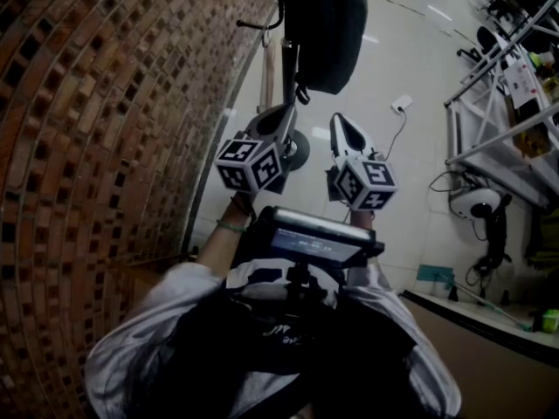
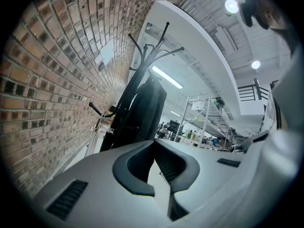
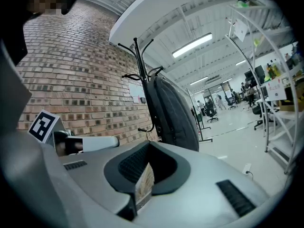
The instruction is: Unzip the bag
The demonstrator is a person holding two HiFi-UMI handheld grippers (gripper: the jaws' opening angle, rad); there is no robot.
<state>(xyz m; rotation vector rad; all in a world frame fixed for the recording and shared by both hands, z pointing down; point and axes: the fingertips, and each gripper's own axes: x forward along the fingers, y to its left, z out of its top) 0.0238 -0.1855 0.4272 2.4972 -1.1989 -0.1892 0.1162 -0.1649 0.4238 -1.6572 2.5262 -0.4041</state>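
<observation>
One dark bag (image 1: 325,26) and one black coat rack (image 3: 137,56) to carry it. The bag hangs off the rack beside the brick wall (image 1: 96,103), clear of the pale floor (image 1: 410,51). There are two grippers in play and two marker cubes, one on each.

Both of the person's forearms reach forward, white sleeves (image 1: 144,339) bunched at the elbows, and the grippers ride side by side just below the bag. The left gripper (image 1: 281,119) sits close to the rack's pole, the right gripper (image 1: 342,127) just beside it. Both noses point up at the bag and neither touches it.

In the left gripper view the left gripper's (image 2: 154,148) jaws are drawn together at the tips with nothing between them. The bag (image 2: 147,113) hangs beyond, apart. The right gripper (image 3: 148,148) matches it, pressed together and empty, with the bag (image 3: 173,113) ahead of it.

In the head view the bag's top is cut off by the frame. Its zipper cannot be made out in any view. The cubes (image 1: 251,164) hide both hands. One run of metal shelving (image 1: 498,112) stands at the right, partly out of frame.
</observation>
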